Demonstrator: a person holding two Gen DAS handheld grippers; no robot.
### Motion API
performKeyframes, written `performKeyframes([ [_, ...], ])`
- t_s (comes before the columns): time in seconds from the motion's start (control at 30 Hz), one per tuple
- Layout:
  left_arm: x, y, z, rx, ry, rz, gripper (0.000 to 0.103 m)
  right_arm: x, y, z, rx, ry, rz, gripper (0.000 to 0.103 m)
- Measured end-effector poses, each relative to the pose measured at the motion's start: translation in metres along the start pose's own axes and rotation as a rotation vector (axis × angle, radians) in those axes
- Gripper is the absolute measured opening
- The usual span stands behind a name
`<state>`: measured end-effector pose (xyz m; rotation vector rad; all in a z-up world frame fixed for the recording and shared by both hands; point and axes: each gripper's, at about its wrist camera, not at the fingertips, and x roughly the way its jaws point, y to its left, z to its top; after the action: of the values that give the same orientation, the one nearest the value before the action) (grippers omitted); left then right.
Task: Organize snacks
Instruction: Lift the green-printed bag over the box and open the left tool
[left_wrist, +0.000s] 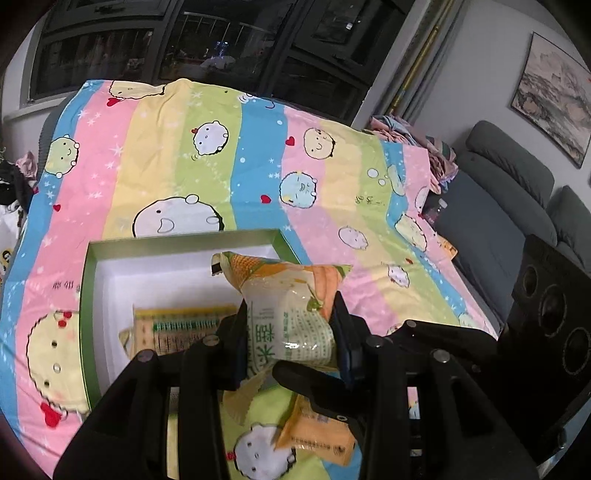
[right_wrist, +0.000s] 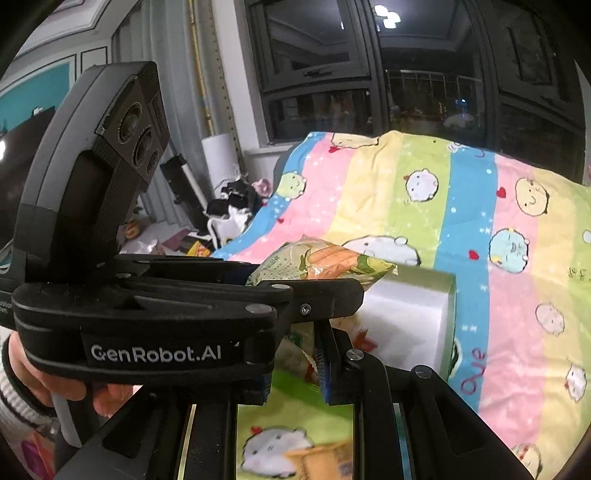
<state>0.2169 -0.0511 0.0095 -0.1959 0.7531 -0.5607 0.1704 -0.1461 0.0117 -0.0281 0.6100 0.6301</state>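
Observation:
A green, orange and white snack bag (left_wrist: 291, 288) hangs above the bedspread, at the near right corner of the green box (left_wrist: 92, 258) with a white inside. My left gripper (left_wrist: 290, 306) is shut on the bag's middle. In the right wrist view the left gripper's fingers (right_wrist: 325, 295) cross in front, with the bag (right_wrist: 332, 258) sticking out past them. My right gripper (right_wrist: 295, 369) is shut on the bag's lower crimped end. A yellow snack pack (left_wrist: 177, 325) lies inside the box. An orange pack (left_wrist: 317, 435) lies on the cloth below the grippers.
A striped cartoon bedspread (left_wrist: 184, 166) covers the whole work surface. To the right are a grey sofa (left_wrist: 498, 206), a black speaker (left_wrist: 554, 302) and a clothes pile (left_wrist: 439, 155). A person's hand (right_wrist: 33, 373) holds the left gripper's handle.

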Motion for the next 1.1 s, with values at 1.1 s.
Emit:
performKeyframes([
  [1.1,0.08,0.047,0.007,-0.095,0.098,0.12,0.077,0.062,-0.077,-0.015,0.221,0.108,-0.096,0.045],
])
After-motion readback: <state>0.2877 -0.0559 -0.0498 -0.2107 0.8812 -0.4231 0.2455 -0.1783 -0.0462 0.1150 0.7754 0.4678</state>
